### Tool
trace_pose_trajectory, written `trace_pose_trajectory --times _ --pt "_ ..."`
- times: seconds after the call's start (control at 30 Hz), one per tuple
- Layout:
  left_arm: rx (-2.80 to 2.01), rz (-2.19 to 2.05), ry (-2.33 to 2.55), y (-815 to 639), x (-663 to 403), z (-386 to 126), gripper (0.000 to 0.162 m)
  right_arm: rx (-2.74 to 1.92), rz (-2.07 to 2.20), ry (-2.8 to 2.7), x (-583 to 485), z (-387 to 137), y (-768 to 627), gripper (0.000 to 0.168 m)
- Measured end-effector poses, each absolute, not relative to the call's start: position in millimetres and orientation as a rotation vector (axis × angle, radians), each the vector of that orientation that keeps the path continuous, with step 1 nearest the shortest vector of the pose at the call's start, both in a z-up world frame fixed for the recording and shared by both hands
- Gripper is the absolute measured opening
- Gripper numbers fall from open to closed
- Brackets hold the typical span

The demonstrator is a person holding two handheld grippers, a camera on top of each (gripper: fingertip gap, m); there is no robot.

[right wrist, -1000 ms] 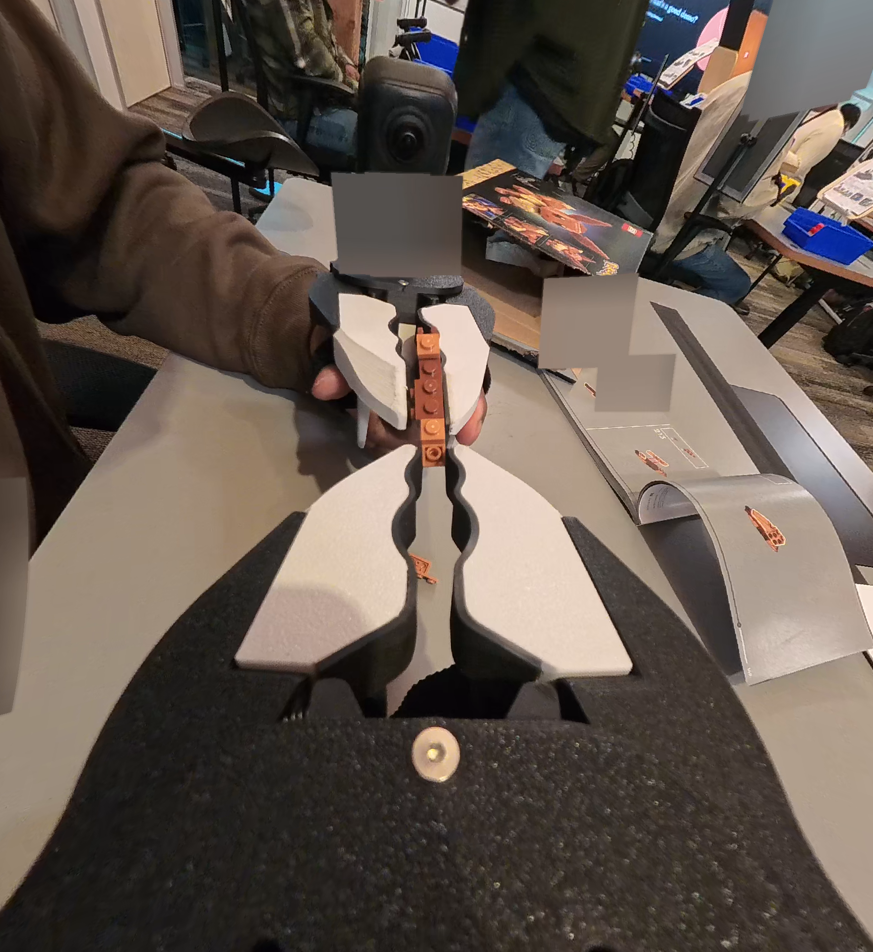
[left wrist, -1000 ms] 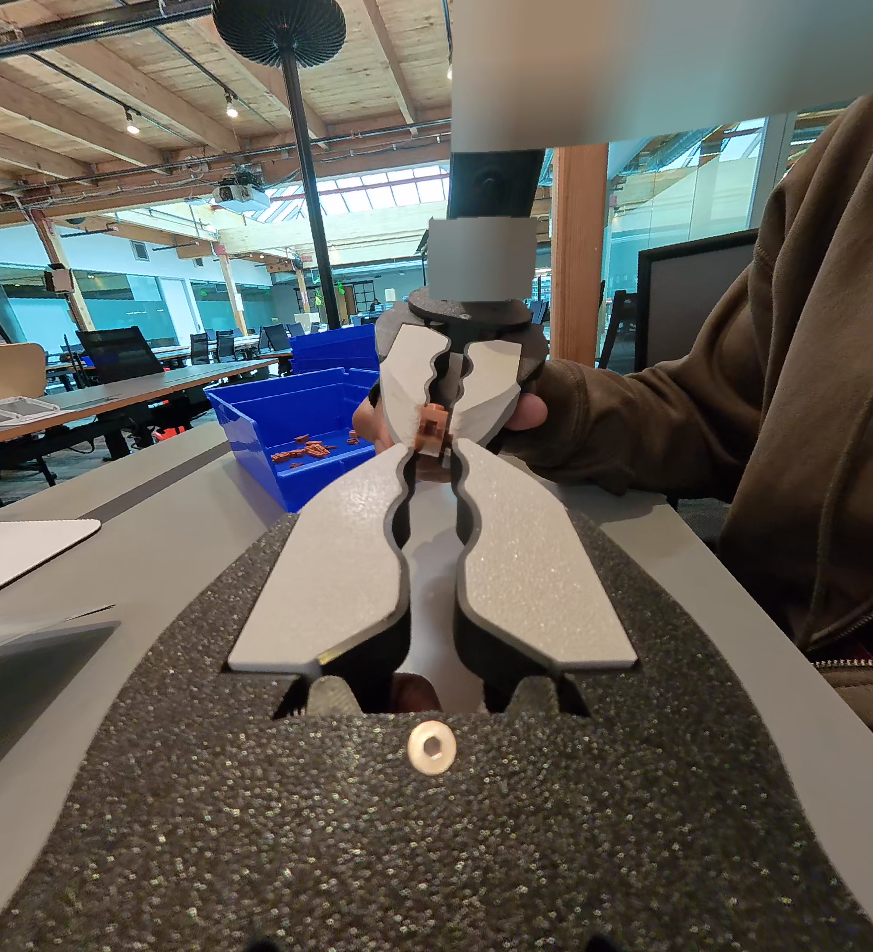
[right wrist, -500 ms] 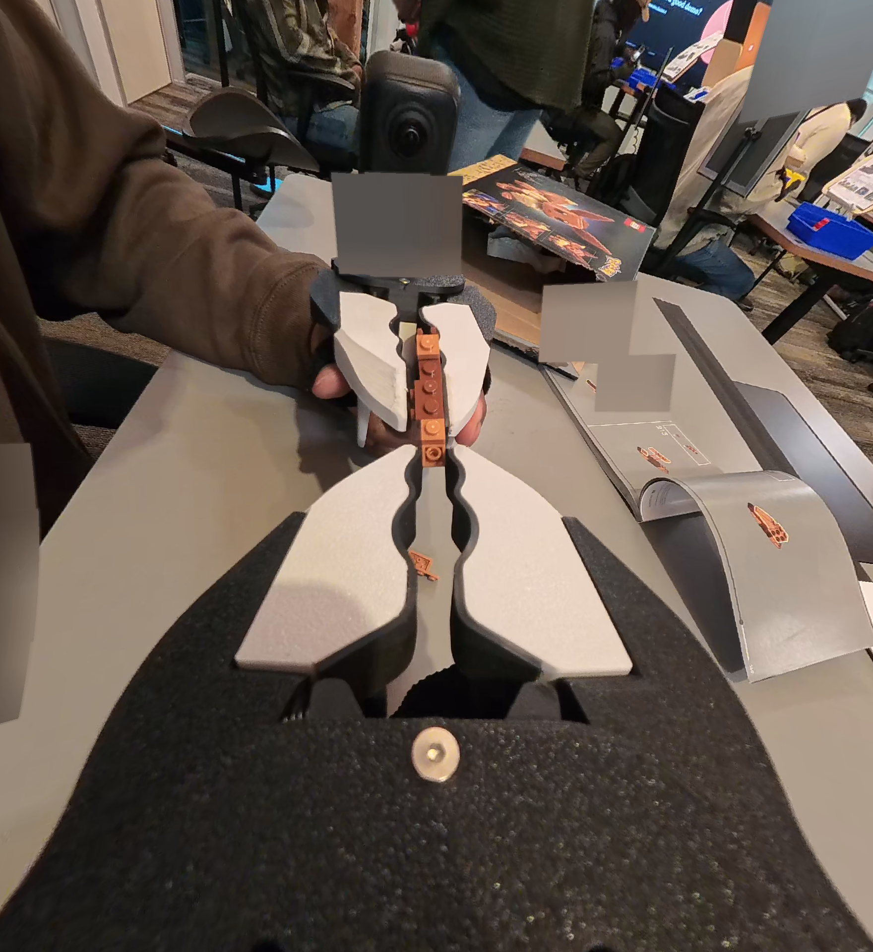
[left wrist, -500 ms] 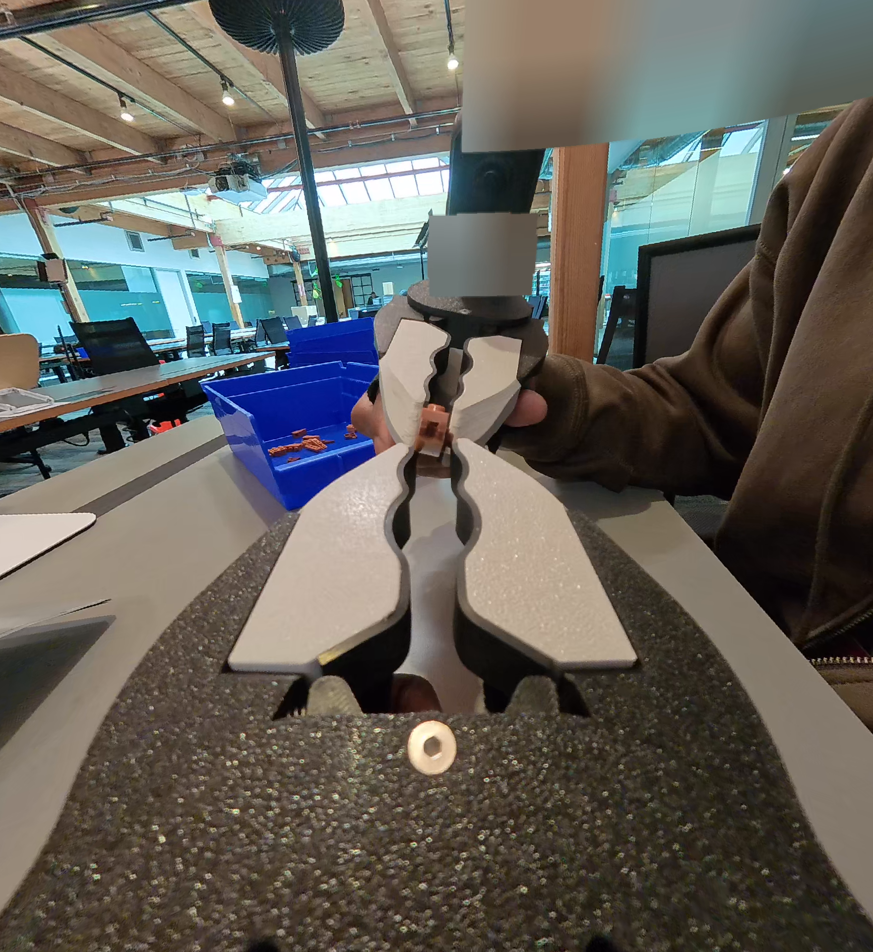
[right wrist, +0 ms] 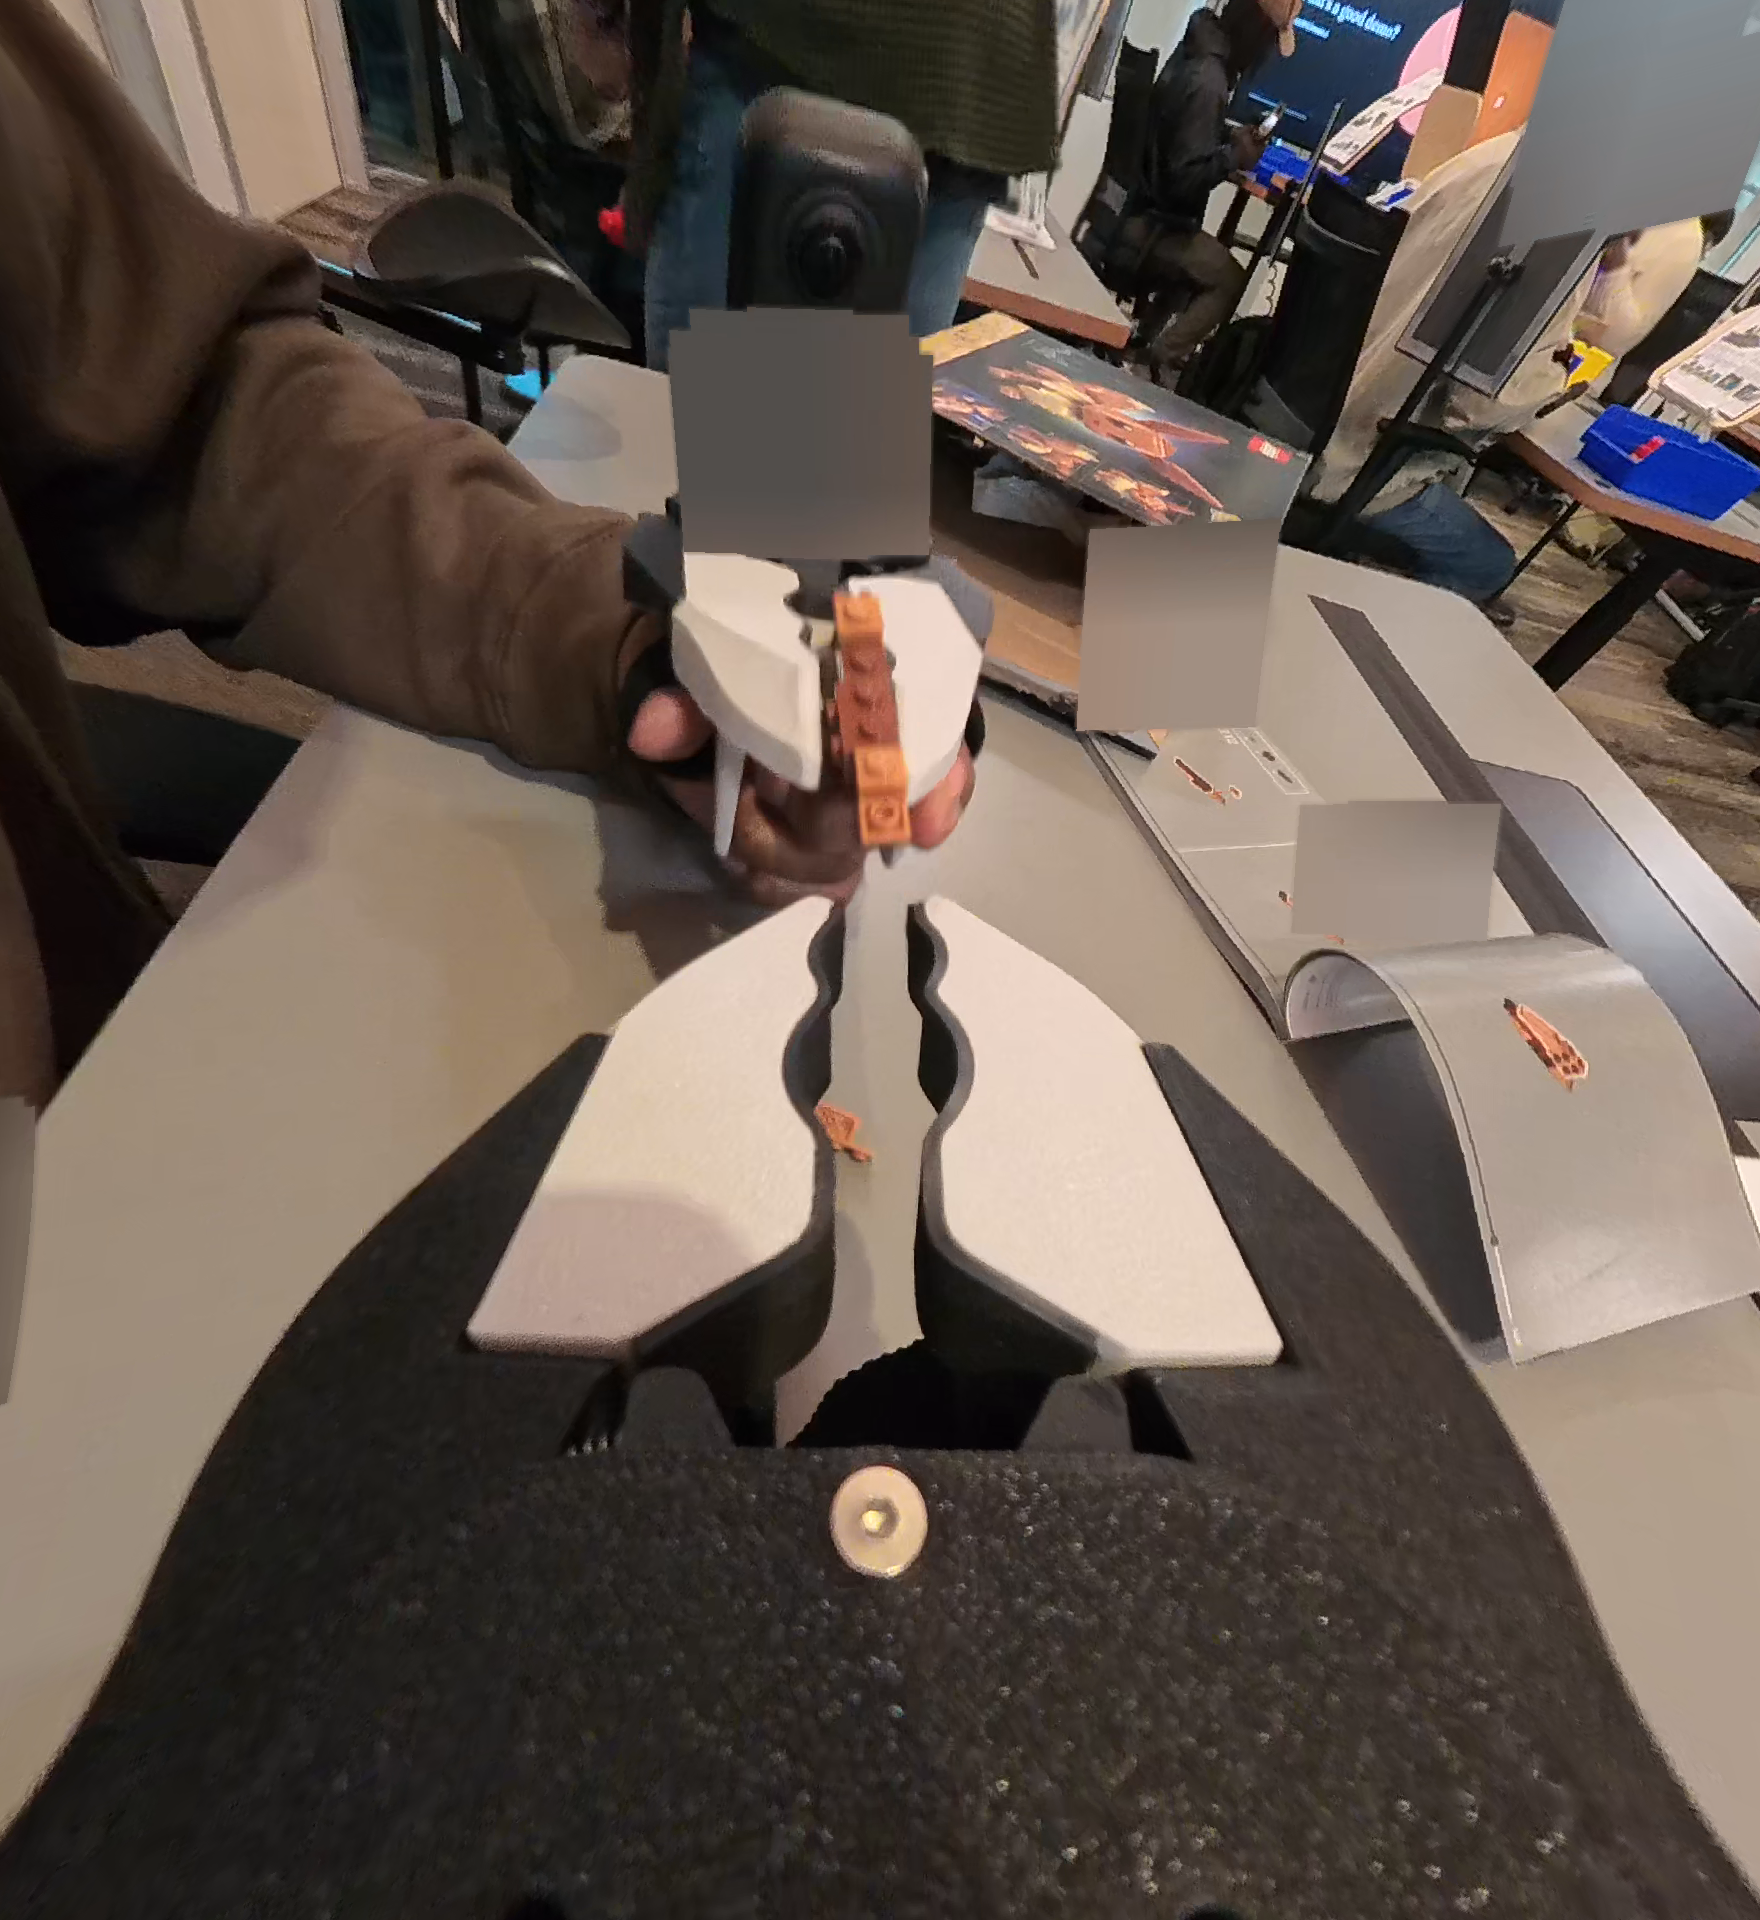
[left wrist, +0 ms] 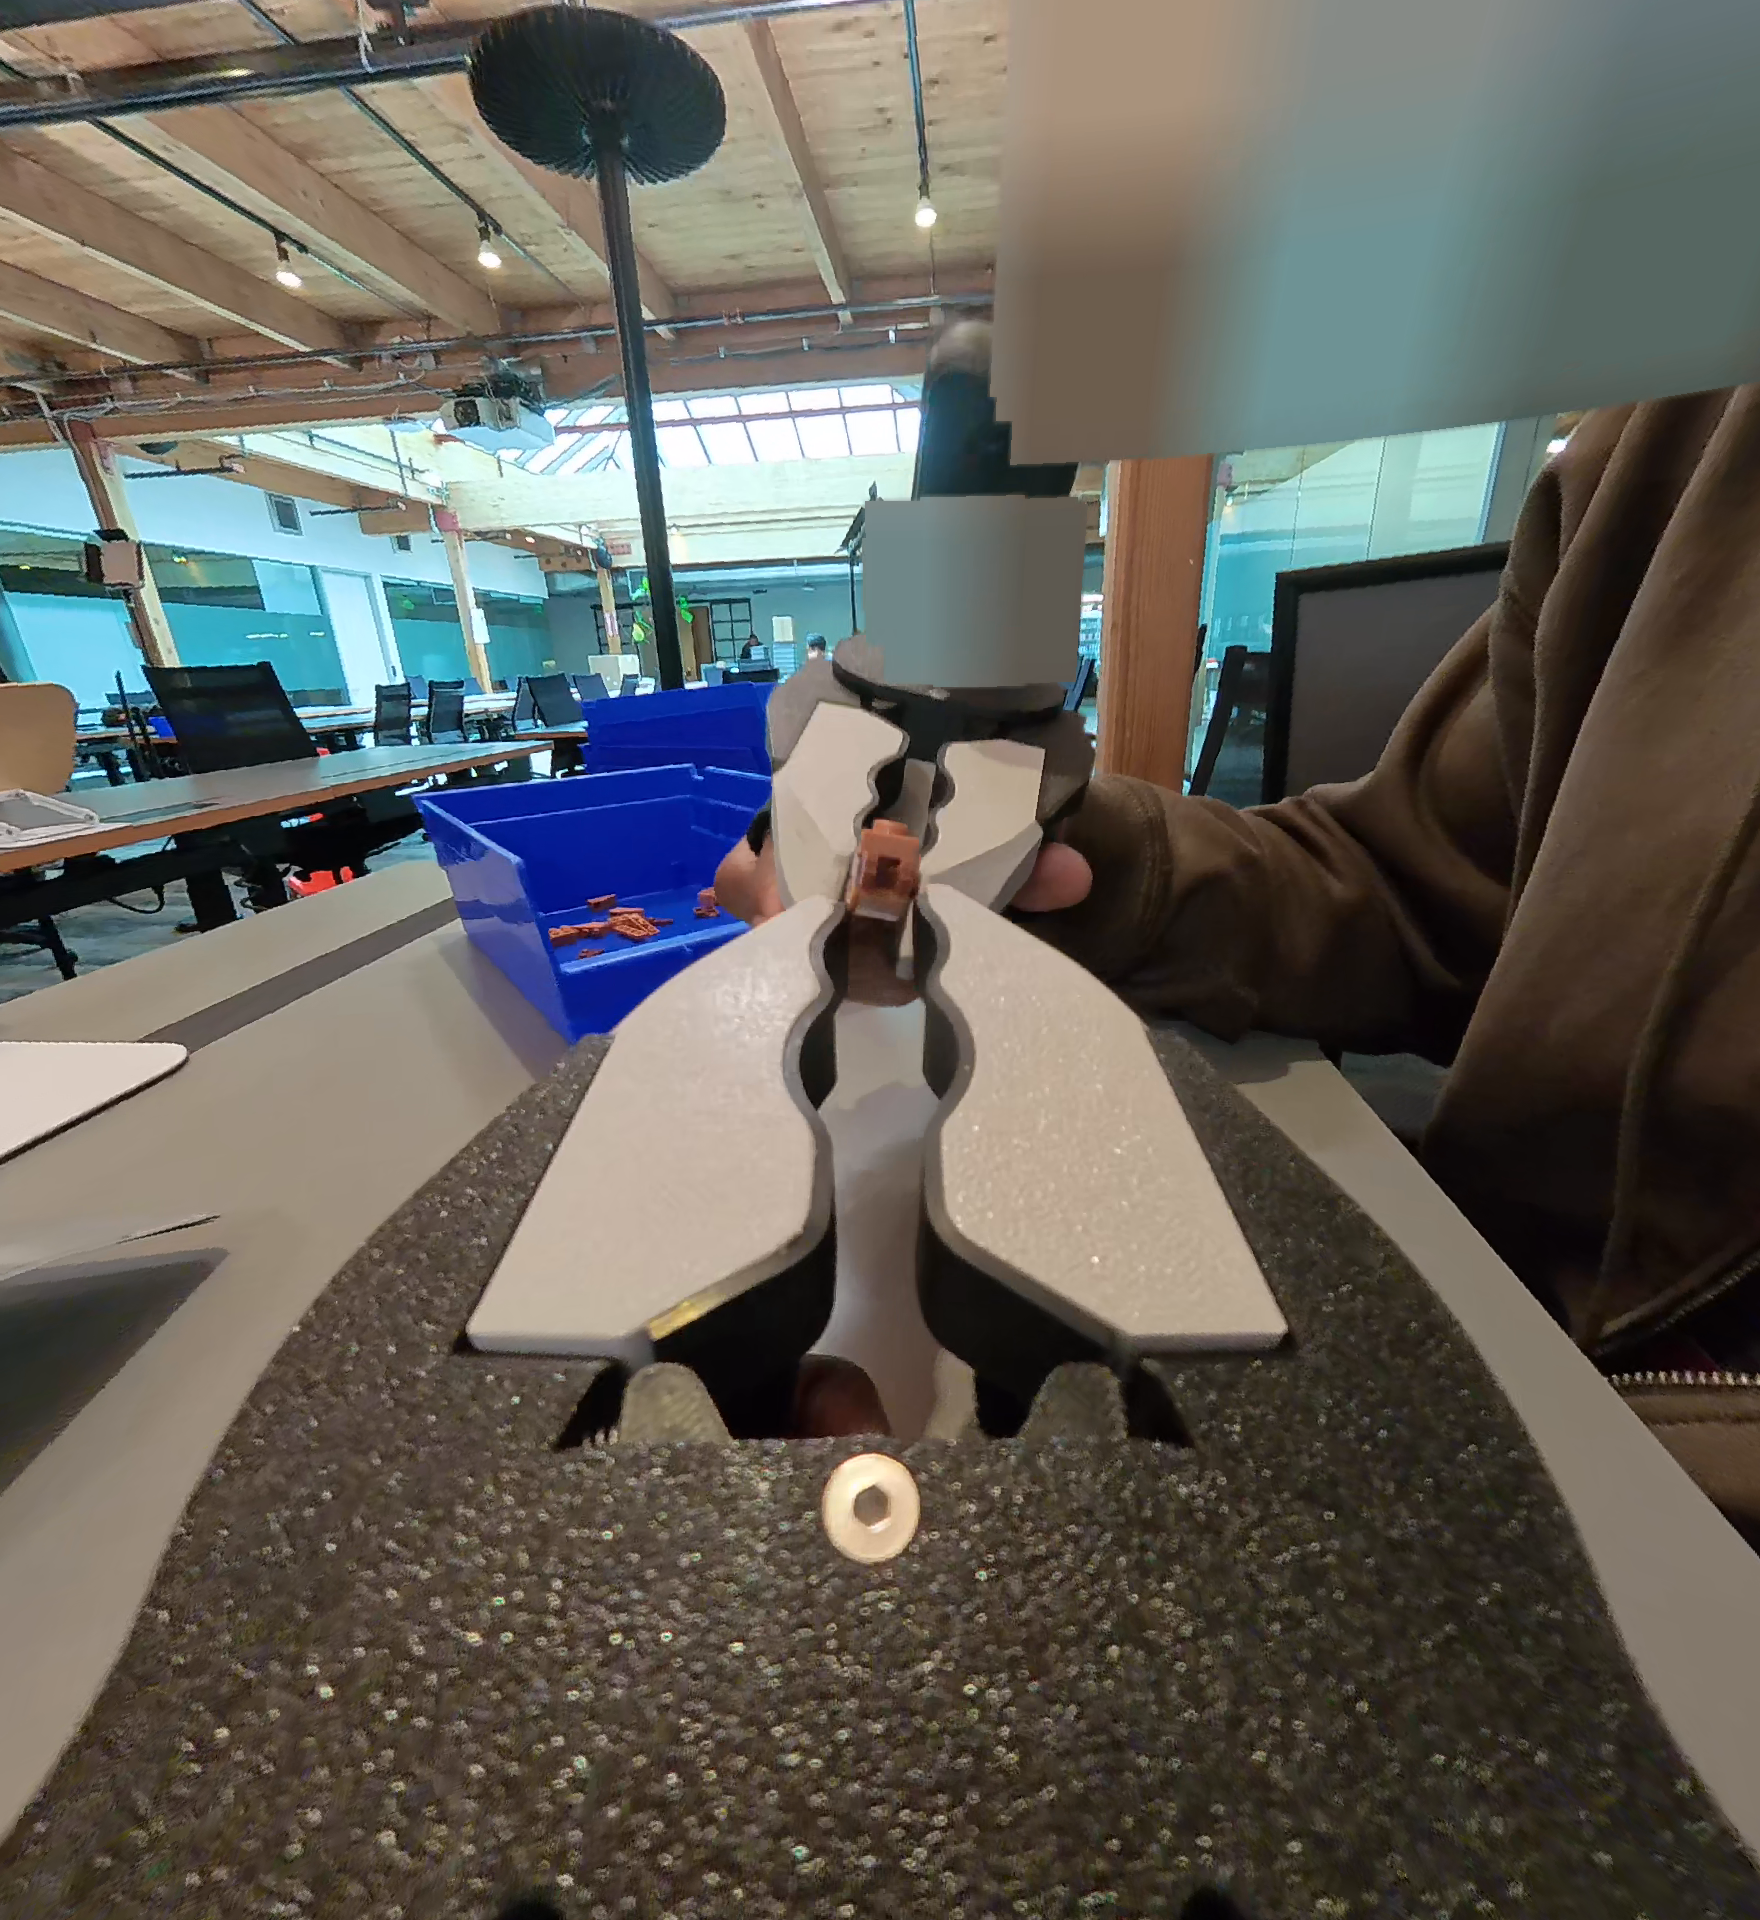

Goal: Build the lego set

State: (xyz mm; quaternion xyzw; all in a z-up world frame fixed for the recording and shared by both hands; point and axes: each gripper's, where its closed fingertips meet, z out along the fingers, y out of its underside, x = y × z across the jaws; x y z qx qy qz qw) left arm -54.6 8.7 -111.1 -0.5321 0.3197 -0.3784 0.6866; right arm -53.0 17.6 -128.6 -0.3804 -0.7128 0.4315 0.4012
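Two grippers face each other over a grey worktop. The left gripper is squeezed onto a brown lego strip. The strip lies along the gap between its fingers, and an orange end pokes out past the tips. In the right wrist view the strip is at 12 o'clock, up in the air above the worktop. In the left wrist view only its end shows, right at the tips.

The right gripper is open by just a thin crack. It holds nothing. Its tips point at the orange end of the strip and sit near it but do not touch it.

One little brown lego piece lies flat on the worktop. It shows through the crack between the right gripper's fingers.

A hand in a brown sleeve holds the left gripper. Another hand holds the right gripper.

In the left wrist view a blue bin sits on the worktop at 10 o'clock. Some more brown lego pieces lie in the bottom of it.

In the right wrist view an open booklet lies at 3 o'clock, with one page curled up. The lego box lies at 1 o'clock, farther back. Some people are in the room behind it.
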Motion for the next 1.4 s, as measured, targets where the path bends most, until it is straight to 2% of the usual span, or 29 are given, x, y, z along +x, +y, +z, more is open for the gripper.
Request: trace_pose_trajectory --times 0.3,0.5,0.73,0.87,1.0,1.3,1.4 --pt "-1.201 -0.803 0.668 14 -66 -105 0.011 -1.077 0.954 -2.076 -58 -208 31 0.015" --pt "-1.228 -0.762 0.668 18 -72 -108 0.011 -0.981 0.792 -2.232 -63 -235 34 0.017" --pt "-1.232 -0.752 0.673 18 -76 -109 0.012 -0.883 0.719 -2.349 -68 -245 33 0.016" --pt "-1.241 -0.743 0.676 20 -78 -111 0.011 -0.899 0.669 -2.377 -73 -248 33 0.004" --pt "-1.252 -0.736 0.660 23 -82 -113 0.011 -0.996 0.718 -2.355 -74 -248 33 0.003" --pt "-1.264 -0.722 0.653 25 -84 -114 0.011 -1.349 1.253 -2.109 -55 -217 36 0.004" --pt "-1.264 -0.723 0.645 26 -85 -114 0.011 -1.467 1.361 -1.937 -56 -205 55 0.013"
